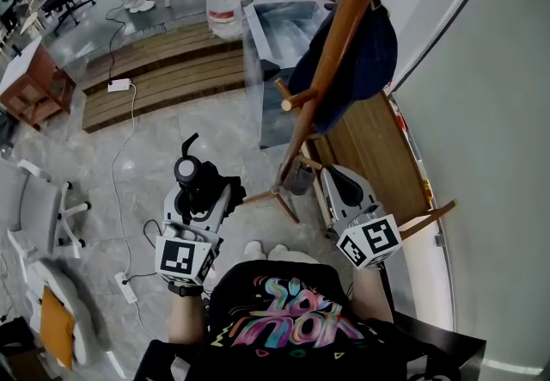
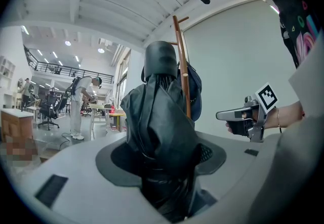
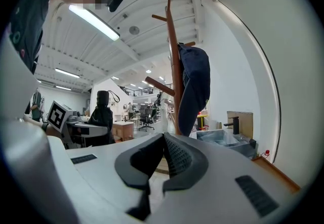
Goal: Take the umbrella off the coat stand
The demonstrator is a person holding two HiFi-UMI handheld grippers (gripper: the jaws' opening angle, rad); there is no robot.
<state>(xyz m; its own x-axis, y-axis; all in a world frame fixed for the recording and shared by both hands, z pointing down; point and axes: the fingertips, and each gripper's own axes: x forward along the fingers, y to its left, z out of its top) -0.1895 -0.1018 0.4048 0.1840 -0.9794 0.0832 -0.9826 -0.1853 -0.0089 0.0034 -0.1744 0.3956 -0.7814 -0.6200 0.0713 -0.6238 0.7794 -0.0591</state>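
Note:
A folded black umbrella point(image 1: 198, 180) sits off the stand, its bundled fabric point(image 2: 159, 127) clamped between the jaws of my left gripper point(image 1: 203, 199), which is shut on it. Its round black handle end point(image 2: 161, 57) points away from me. The wooden coat stand point(image 1: 337, 48) rises just right of the umbrella, with a navy cap point(image 1: 368, 48) hanging on a peg. In the left gripper view the stand point(image 2: 181, 66) is behind the umbrella. My right gripper point(image 1: 342, 186) hangs beside the stand's base, shut and empty; its pads point(image 3: 174, 154) meet at the tips.
The stand's legs point(image 1: 277, 194) and a small grey bin point(image 1: 299, 178) are between my grippers. A wooden bench point(image 1: 378, 147) runs along the right wall. Further off are a metal sink unit point(image 1: 288, 22), water jugs point(image 1: 225, 5), a plank platform point(image 1: 163, 70) and chairs point(image 1: 34, 212) at left.

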